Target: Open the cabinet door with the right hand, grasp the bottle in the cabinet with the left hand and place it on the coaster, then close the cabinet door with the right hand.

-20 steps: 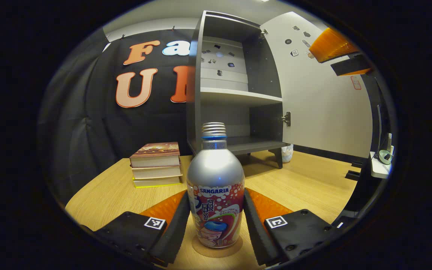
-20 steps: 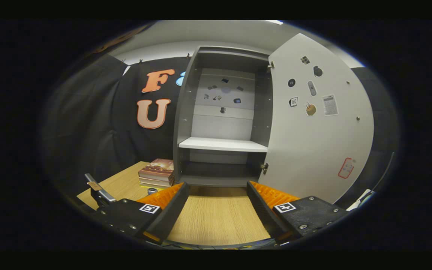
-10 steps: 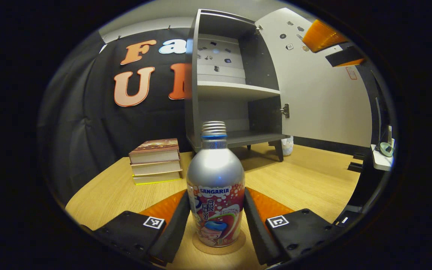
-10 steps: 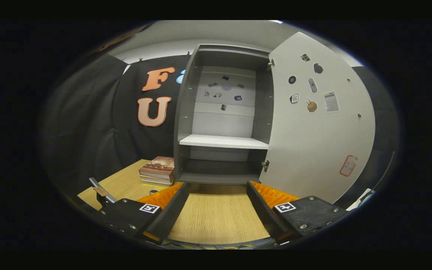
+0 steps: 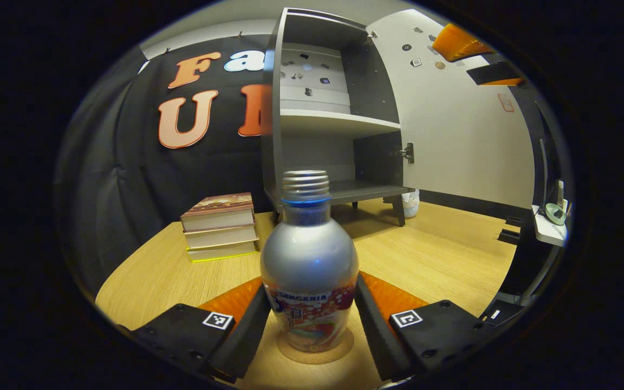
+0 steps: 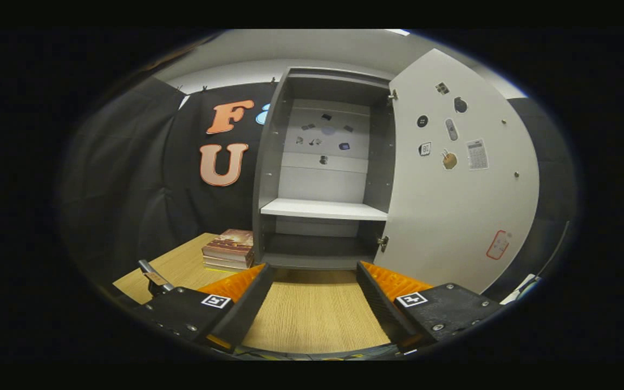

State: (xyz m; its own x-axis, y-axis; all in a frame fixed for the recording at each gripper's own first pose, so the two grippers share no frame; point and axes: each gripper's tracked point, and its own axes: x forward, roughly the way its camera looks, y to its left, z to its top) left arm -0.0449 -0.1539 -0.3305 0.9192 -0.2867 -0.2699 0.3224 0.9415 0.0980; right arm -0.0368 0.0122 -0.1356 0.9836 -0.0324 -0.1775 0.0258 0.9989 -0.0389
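**Bottle on coaster, door open**

Bottle [image 5: 309, 260]: upright on the coaster [image 5: 316, 351], between the left gripper's [image 5: 310, 330] 2 fingers; whether they press it, cannot tell. Books [image 5: 219, 226]: stack of 3, ahead-left. Cabinet [image 6: 320, 168]: ahead of the right gripper [image 6: 314, 300], which is spread, empty. Door [image 6: 461, 179]: swung open, ahead-right.

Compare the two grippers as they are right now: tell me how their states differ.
The left gripper has the bottle between its fingers, standing on the coaster; the right gripper has only bare table between its fingers. The left gripper sits low by the bottle, the right gripper faces the open cabinet and its door. Both have their jaws spread; whether the left gripper's fingers touch the bottle is unclear.
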